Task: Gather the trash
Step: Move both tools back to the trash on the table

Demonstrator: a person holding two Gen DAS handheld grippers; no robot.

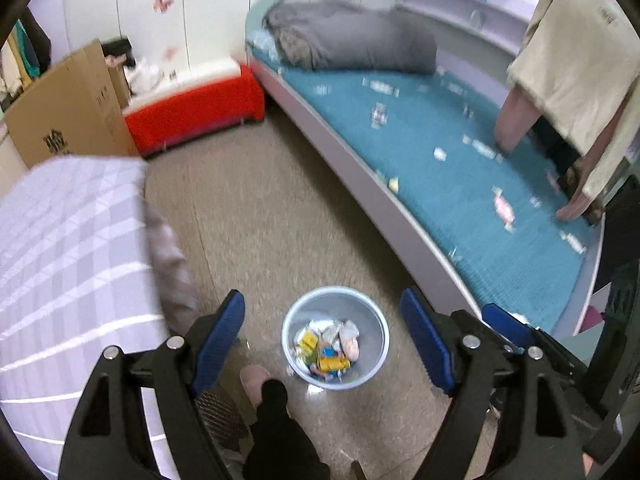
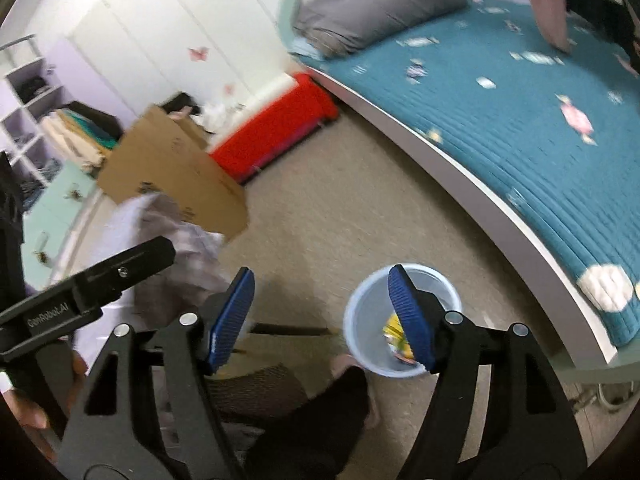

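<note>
Left claw (image 1: 322, 342) hanging wide open and empty over bin (image 1: 376, 322) holding wrappers (image 1: 328, 346), right claw (image 2: 322, 320) gaping, gripping nothing, above floor (image 2: 320, 208)

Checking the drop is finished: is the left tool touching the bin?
Apart. The left wrist view shows the left tool open and empty, with the bin on the floor well beyond its fingers.
</note>
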